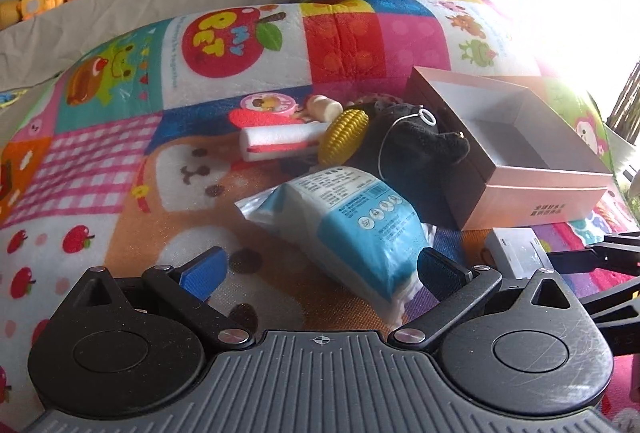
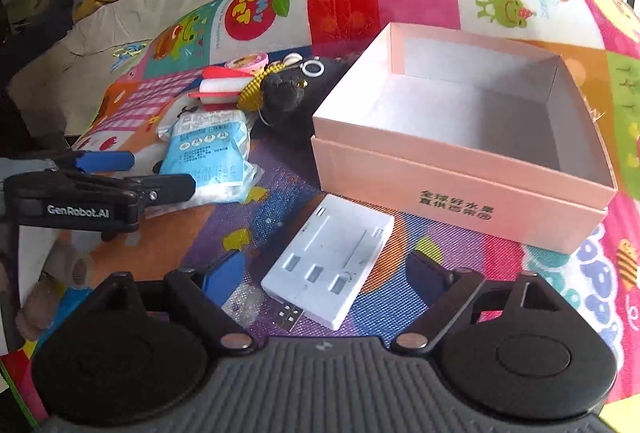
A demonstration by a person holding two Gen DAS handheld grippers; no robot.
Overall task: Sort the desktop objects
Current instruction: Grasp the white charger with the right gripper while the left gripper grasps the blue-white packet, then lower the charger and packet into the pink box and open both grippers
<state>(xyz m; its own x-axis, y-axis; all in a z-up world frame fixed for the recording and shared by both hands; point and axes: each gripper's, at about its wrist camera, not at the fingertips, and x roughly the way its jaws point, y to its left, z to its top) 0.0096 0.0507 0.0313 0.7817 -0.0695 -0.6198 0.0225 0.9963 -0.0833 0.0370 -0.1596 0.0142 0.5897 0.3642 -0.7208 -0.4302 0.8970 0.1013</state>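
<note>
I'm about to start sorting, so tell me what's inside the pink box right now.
Nothing shows inside the pink box: the right wrist view shows a bare white floor and inner walls. Its near wall hides the strip of floor just behind it, so that strip can't be checked.

black claw (image 2: 324, 279), blue pads (image 2: 224, 279), silver screws

Pink box (image 2: 460, 189), white inside; white charger (image 2: 332, 265); blue-white packet (image 1: 352, 225); black plush (image 1: 416, 145); yellow ridged toy (image 1: 345, 135); multicolour cartoon-patchwork mat (image 1: 120, 153); blue gripper pads (image 1: 204, 273).
</note>
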